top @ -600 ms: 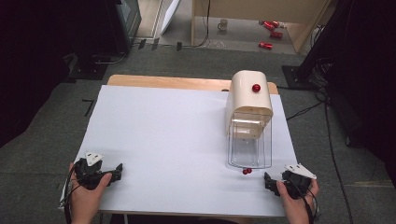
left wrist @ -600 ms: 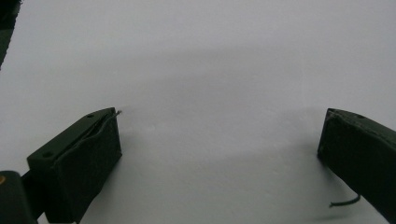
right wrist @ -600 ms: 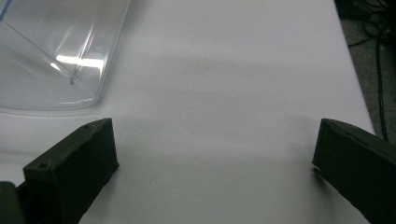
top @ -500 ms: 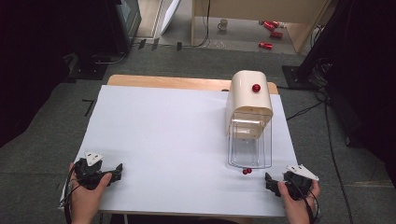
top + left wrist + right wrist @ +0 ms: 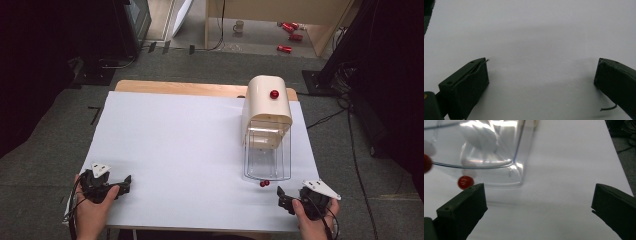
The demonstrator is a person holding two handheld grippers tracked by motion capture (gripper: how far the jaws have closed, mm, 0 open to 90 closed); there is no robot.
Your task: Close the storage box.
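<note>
A cream machine [image 5: 266, 102] with a red knob [image 5: 274, 94] stands at the right of the white table [image 5: 180, 145], a clear plastic container [image 5: 267, 161] in front of it. Two small red balls [image 5: 264, 183] lie on the table just before the container; the right gripper view shows one ball [image 5: 465, 182] beside the container's corner [image 5: 506, 157] and another [image 5: 427, 163] at the left edge. My right gripper [image 5: 281, 196] rests open near the front right edge, its jaws wide apart [image 5: 537, 200]. My left gripper [image 5: 126, 181] rests open at the front left over bare table [image 5: 541, 75].
The floor beyond the table holds a wooden shelf unit [image 5: 280, 20], red cans [image 5: 290, 35], a mug [image 5: 239, 25] and cables [image 5: 345, 115]. Dark equipment stands at the left and right sides.
</note>
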